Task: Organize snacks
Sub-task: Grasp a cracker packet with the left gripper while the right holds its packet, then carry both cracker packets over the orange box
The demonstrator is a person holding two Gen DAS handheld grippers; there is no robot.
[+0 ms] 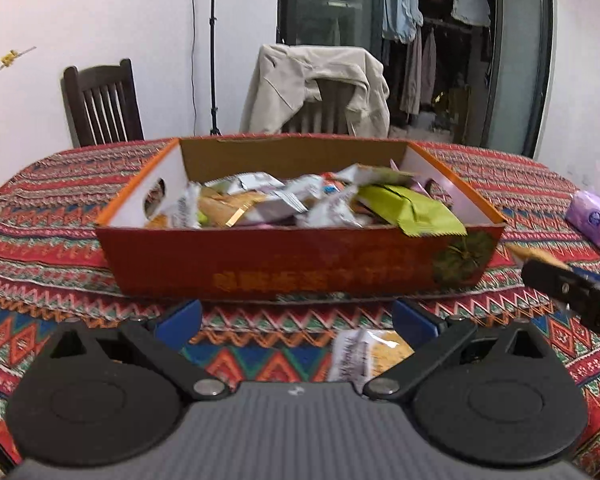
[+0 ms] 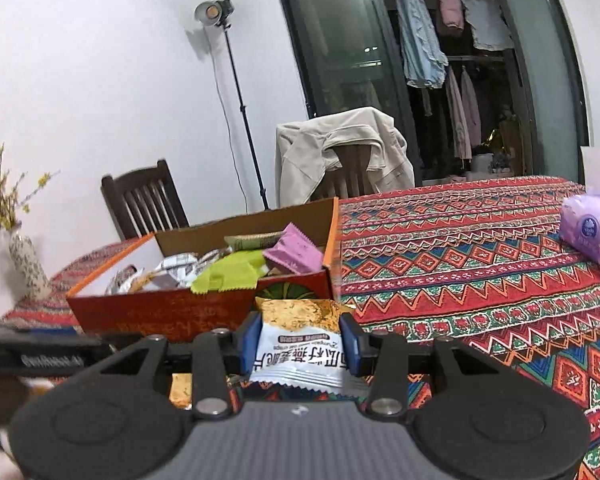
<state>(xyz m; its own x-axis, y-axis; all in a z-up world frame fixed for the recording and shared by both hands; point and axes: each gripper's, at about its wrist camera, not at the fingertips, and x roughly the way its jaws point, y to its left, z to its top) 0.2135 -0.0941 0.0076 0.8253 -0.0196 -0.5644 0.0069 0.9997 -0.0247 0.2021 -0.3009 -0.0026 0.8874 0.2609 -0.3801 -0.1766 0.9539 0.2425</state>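
A red cardboard box (image 1: 300, 264) stands on the patterned tablecloth, filled with several snack packets, a green packet (image 1: 412, 208) draped over its near rim. My left gripper (image 1: 298, 316) hovers open just in front of the box, nothing between its blue pads. One white and yellow snack packet (image 1: 364, 354) lies on the cloth below it. My right gripper (image 2: 300, 340) is shut on a white and yellow snack packet (image 2: 298, 344), held near the box's (image 2: 172, 316) right front corner. The right gripper also shows at the edge of the left wrist view (image 1: 572, 284).
A purple tissue pack (image 1: 598, 222) (image 2: 592, 236) lies on the table at the right. A vase with yellow flowers (image 2: 24, 256) stands at the left. Two chairs, one draped with a beige jacket (image 1: 316, 88), stand behind the table. A light stand (image 2: 236, 92) rises by the wall.
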